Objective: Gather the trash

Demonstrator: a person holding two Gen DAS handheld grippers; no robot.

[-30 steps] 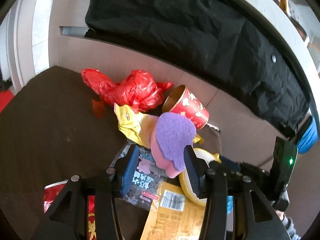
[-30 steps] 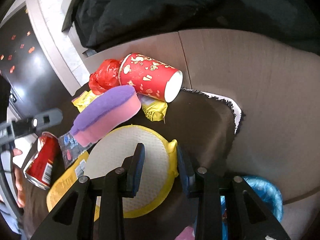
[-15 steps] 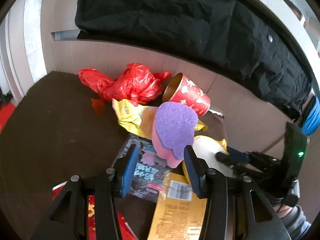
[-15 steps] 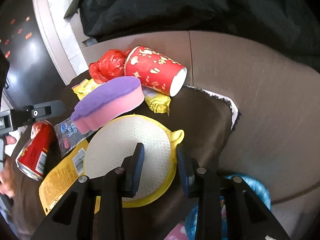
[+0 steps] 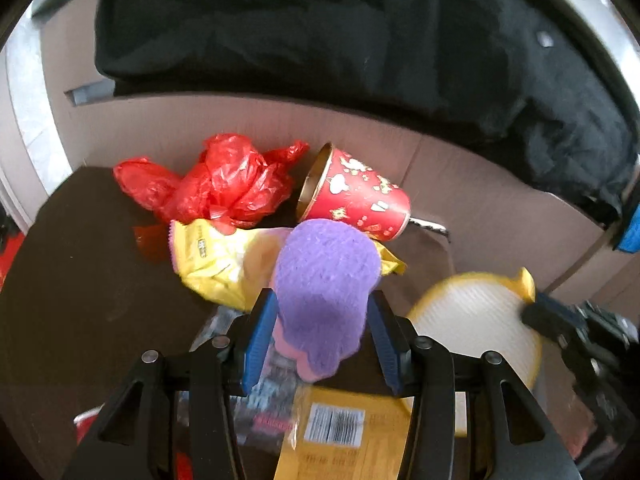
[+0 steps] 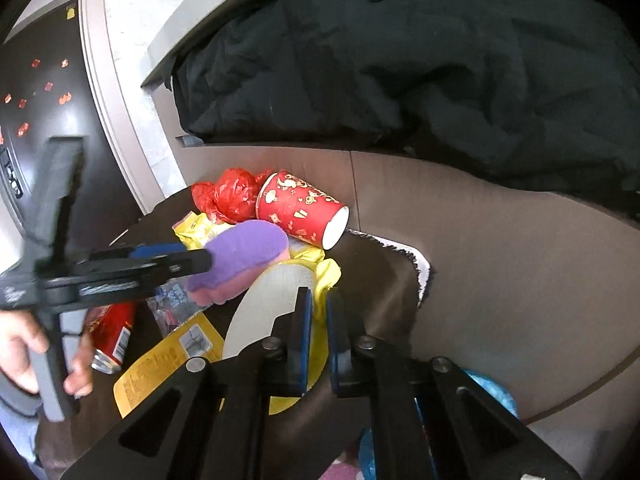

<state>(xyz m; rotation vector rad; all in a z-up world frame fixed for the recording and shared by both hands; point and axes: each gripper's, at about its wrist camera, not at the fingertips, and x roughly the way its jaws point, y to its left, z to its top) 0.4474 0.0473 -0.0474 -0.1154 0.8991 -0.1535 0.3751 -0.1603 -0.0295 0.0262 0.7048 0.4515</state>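
A red paper cup [image 5: 360,204] lies on its side, nothing visible in it, among trash on the dark table [image 5: 80,280], beside a crumpled red bag [image 5: 216,184] and a yellow wrapper [image 5: 216,260]. The left gripper [image 5: 320,334], angled downward, now straddles the purple sponge [image 5: 324,288] with jaws wide, having moved in from short of it. The right gripper [image 6: 318,320] has just closed on the rim of the yellow-edged white pad [image 6: 276,292], now tilted up off the table where it lay flat a second ago.

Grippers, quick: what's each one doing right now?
Left gripper: open, purple sponge between the jaws.
Right gripper: jaws just closed, shut on the yellow-rimmed pad.
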